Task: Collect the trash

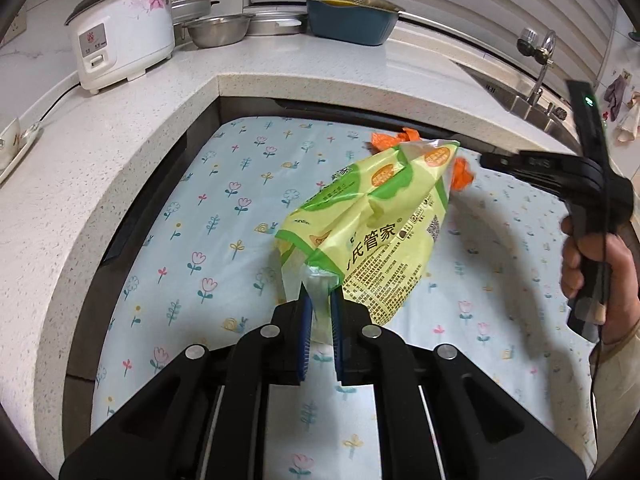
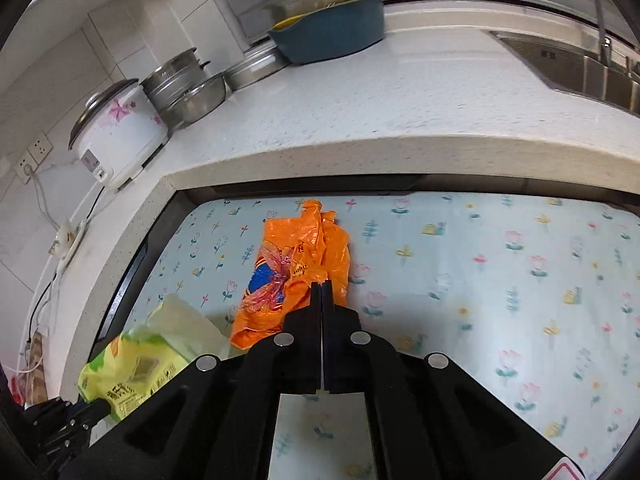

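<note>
Both pairs of jaws were clenched. On the left gripper [image 1: 319,304] they pinched the crumpled end of a yellow-green plastic package [image 1: 372,232], which rose from the blue pads at a slant, its far end up in the air above a floral cloth [image 1: 192,240]. On the right gripper [image 2: 321,286] the fingers met with no gap, their tips resting against the near edge of an orange plastic bag [image 2: 288,268]; whether any film was caught between them could not be told.

That orange bag lay crumpled on the cloth, its twisted top pointing toward the back edge. Seen from the left wrist, only its orange corners showed behind the raised package. From the right wrist, the package sat low at the left, just beside the orange bag.

The cloth covered a sunken flat surface, bounded at the back and left by the thick speckled edge of the counter [image 1: 280,76], which stood higher and wrapped around it at a corner. To the right of both bags the cloth lay broad and bare.

Well back on the counter stood a white rice cooker [image 1: 120,40], steel bowls [image 1: 218,30] and a blue basin [image 1: 352,24]. A sink [image 2: 592,68] with a tap was set into the counter at the far right. A person's hand [image 1: 588,264] gripped the handle of the right gripper.
</note>
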Demonstrator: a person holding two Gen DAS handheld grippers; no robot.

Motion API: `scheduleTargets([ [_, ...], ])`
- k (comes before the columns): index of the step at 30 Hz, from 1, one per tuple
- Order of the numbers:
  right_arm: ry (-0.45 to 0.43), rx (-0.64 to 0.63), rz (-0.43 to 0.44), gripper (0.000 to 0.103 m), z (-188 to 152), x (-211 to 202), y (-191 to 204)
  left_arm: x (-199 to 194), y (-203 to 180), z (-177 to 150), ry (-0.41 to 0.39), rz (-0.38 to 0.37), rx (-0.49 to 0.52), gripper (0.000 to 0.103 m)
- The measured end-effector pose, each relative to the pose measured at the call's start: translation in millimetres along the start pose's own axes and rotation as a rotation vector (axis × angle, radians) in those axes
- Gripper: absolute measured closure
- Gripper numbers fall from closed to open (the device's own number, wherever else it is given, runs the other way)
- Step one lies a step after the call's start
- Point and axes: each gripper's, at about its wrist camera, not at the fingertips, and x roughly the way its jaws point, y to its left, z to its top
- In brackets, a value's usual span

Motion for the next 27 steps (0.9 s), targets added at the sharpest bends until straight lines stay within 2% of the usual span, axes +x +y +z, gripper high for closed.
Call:
scheduleTargets([
  [6,-0.038,0.047,-0.034,0.102,-30,-76,-38,-24,-31,-8,-0.023,0.004,0.011,0.095],
  [9,-0.021,0.05,-0.039,0.101,-41,-89,-45,-29,-38,-9,-0.03,0.029,-0.021,0.095],
  [12,-0.015,0.047,-0.042,0.091,-45,-89,-44,-31,-37,-5,-0.039,0.064,-0.064,0.095],
  [14,-0.009,0.044,-0.035,0.082,-44,-82,-41,-31,-34,0,-0.052,0.093,-0.084,0.095],
  [16,-0.004,0.047,-0.025,0.058,-44,-71,-36,-29,-31,8,-0.065,0.11,-0.1,0.095],
  [18,-0.004,0.036,-0.024,0.05,-40,-55,-30,-24,-28,17,-0.074,0.119,-0.109,0.095],
  [27,0.056,0.048,-0.016,0.047,-20,30,-14,25,-19,45,-0.052,0.127,-0.113,0.095],
])
